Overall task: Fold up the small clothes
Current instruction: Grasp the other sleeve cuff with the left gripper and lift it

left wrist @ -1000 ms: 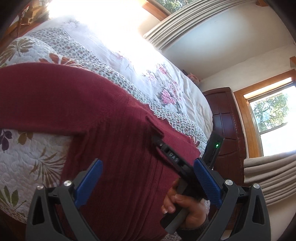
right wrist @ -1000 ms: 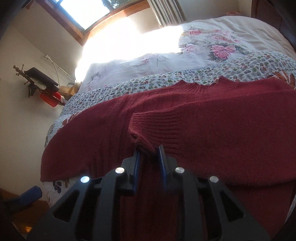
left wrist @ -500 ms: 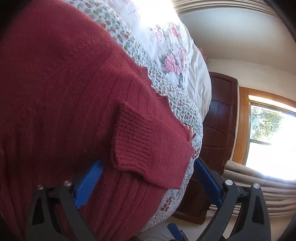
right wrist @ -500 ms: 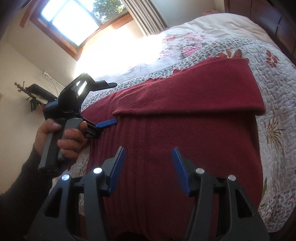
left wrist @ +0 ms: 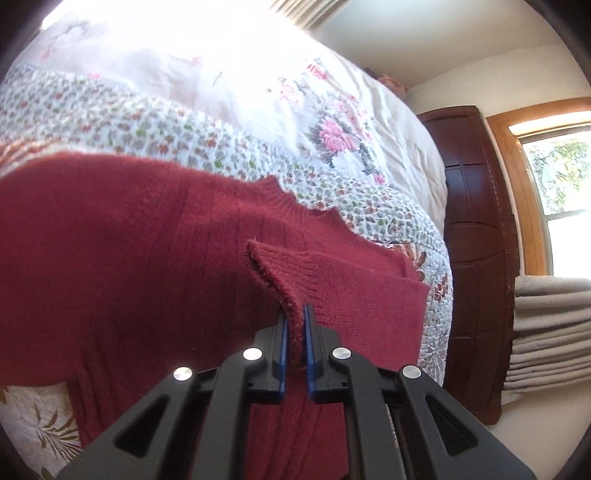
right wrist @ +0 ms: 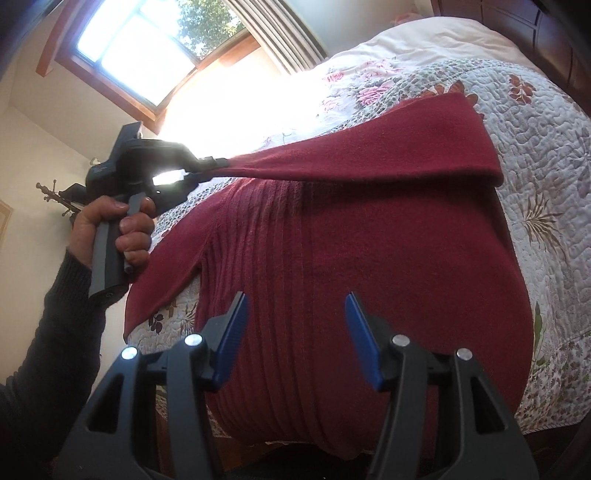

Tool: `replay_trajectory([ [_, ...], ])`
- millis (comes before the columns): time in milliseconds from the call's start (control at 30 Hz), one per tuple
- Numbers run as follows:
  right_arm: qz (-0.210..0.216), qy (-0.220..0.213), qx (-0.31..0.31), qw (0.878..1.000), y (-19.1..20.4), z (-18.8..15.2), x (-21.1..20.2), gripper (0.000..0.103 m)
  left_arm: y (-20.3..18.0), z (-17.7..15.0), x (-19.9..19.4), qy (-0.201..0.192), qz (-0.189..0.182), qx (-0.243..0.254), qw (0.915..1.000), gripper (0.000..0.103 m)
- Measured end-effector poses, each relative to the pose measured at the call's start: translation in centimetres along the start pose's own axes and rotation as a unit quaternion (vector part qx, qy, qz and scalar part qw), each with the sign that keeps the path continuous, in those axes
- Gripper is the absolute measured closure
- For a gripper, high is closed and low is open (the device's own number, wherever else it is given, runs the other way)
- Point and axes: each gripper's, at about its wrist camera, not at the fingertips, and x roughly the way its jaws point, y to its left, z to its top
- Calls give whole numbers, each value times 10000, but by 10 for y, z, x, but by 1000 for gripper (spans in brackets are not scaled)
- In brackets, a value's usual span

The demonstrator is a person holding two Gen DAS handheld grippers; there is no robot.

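Bedroom interior, strongly sunlit.
A floral quilted bedspread (left wrist: pixel 229 147) is laid on the bed; a dark wooden wardrobe (left wrist: pixel 476 236) is set beside a wood-framed window (left wrist: pixel 554 170); cream walls (left wrist: pixel 388 40) and striped curtains (right wrist: pixel 280 33) are seen.

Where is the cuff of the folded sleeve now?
In the left wrist view, the cuff sits centre frame, pinched in the left hand-held gripper, above the red sweater.
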Motion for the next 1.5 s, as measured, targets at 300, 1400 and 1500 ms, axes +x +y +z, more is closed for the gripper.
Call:
replay_trajectory([
  [300,-10,88,220,9997,-16,-6,4,48,50,21,-60,-435,373,228,9981,96],
  [1400,322,-17,-166,9993,4,7,-19,42,208,-111,-135,-2123,180,-2487,9449,24],
  [1500,435,44,-314,9986,13,12,-14,42,266,-172,-183,-2769,675,-3400,8962,23],
])
